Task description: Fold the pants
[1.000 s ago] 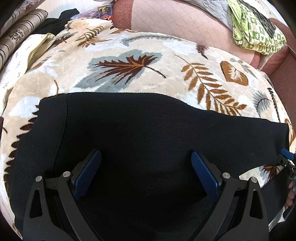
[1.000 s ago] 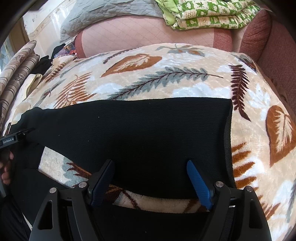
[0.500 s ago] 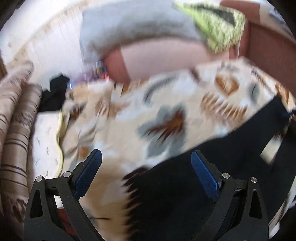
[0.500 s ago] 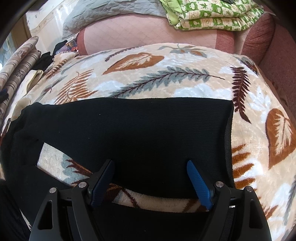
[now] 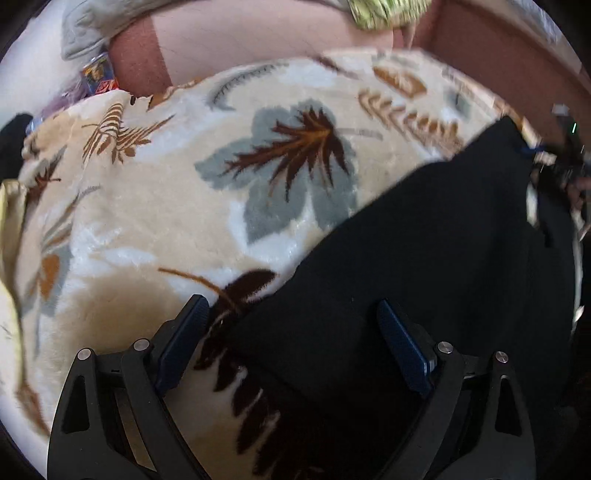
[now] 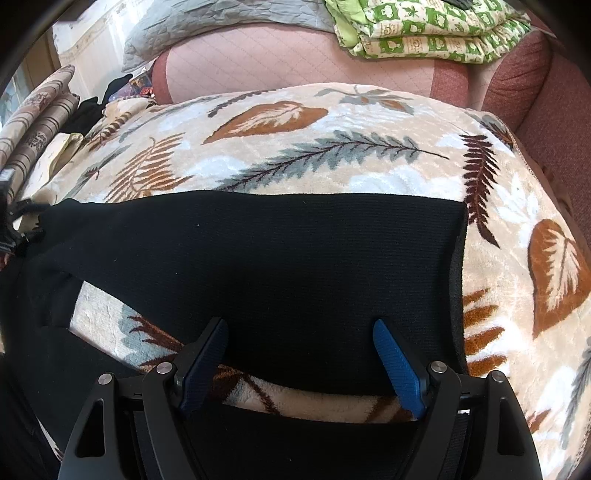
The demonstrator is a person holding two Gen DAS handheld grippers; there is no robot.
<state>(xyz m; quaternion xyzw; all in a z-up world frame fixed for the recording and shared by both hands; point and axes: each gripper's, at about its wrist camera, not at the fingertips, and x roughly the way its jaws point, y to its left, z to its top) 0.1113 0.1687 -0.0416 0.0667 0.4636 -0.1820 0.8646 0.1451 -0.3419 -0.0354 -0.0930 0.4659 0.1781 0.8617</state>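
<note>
Across the leaf-print blanket (image 6: 369, 110) black pants (image 6: 258, 258) run left to right; the left gripper (image 5: 291, 336), jaws wide but closing, straddles their left end, the right gripper (image 6: 299, 350) stands apart, empty, over the right.

A home living room: pink sofa (image 6: 280, 70), leaf-patterned plush blanket (image 6: 332, 122), folded green bedding (image 6: 424, 33)
</note>
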